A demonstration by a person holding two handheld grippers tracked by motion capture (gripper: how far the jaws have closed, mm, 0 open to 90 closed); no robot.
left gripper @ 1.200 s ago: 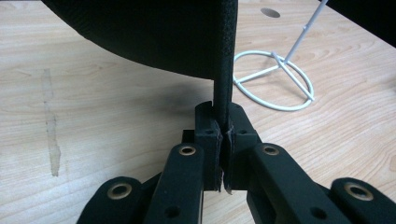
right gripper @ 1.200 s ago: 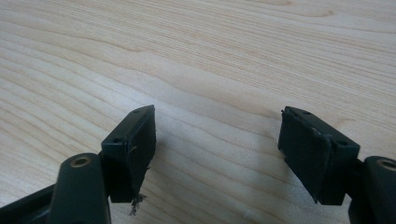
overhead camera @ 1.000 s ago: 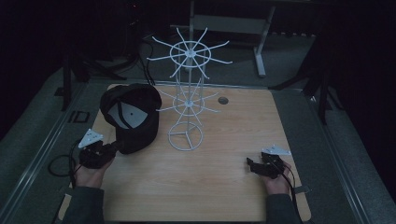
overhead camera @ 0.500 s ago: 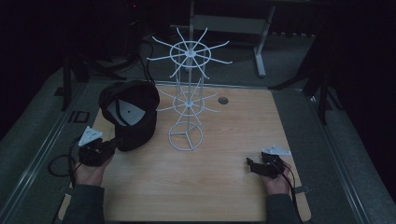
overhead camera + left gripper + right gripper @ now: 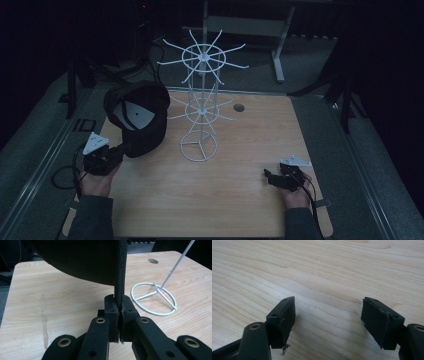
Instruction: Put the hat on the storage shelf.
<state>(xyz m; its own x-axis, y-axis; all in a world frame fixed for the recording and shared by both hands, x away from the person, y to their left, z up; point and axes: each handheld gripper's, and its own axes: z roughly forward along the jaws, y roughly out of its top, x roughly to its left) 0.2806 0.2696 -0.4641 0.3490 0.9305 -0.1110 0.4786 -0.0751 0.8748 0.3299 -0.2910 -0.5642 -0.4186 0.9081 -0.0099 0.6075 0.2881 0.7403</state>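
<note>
The high view is dim and grainy, its surroundings nearly black beyond the table [image 5: 250,150]. Both gripper views look brighter and evenly lit, with soft shadows; near parts seem slightly blurred.

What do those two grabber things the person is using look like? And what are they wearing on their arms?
Both are black. The left gripper and the right gripper each carry a pale grey three-cornered plate on top, trail a dark cable, and have flat black jaws with brass-coloured rivets. The person's sleeves look dark grey.

grippers black [image 5: 102,160] | brass-ringed screw holes | grey three-cornered plates | dark sleeves [image 5: 91,218]
</note>
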